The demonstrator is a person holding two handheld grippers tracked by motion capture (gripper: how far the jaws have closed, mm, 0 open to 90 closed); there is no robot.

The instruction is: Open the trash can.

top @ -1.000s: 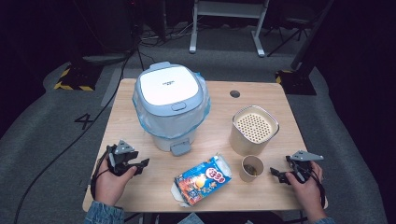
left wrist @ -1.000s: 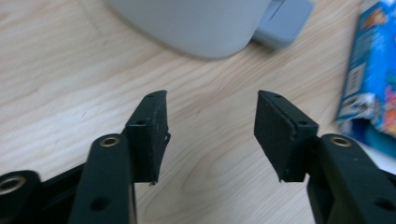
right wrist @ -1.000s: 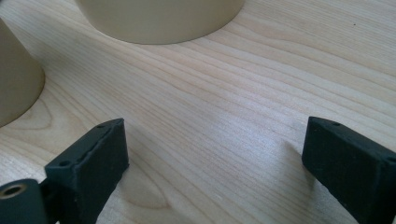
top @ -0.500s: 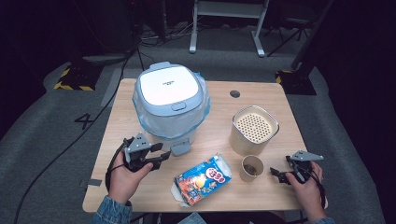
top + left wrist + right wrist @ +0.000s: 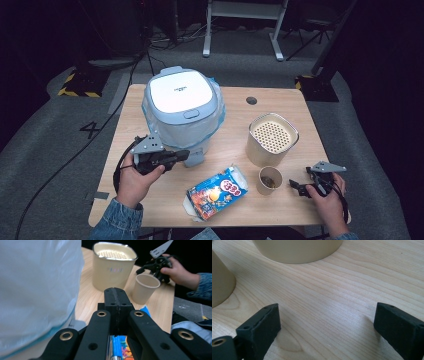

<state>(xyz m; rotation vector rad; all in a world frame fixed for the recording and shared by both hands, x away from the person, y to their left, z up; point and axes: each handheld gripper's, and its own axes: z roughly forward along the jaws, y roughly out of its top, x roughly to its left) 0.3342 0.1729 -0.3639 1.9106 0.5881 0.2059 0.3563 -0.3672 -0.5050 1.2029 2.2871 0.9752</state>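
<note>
Left gripper [image 5: 181,155], jaws together and empty, points at the cooker [image 5: 182,112] front just beyond its tip, near the tabletop's [image 5: 300,120] left edge. Right gripper [image 5: 296,186], jaws apart, rests far off by the cup [image 5: 270,179]; left is nearer.

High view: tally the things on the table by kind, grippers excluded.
Appliance: 1, rice cooker wrapped in clear plastic
Beige containers: 2, canister with a perforated lid, paper cup
Snack packs: 1, blue bag
Total: 4
</note>
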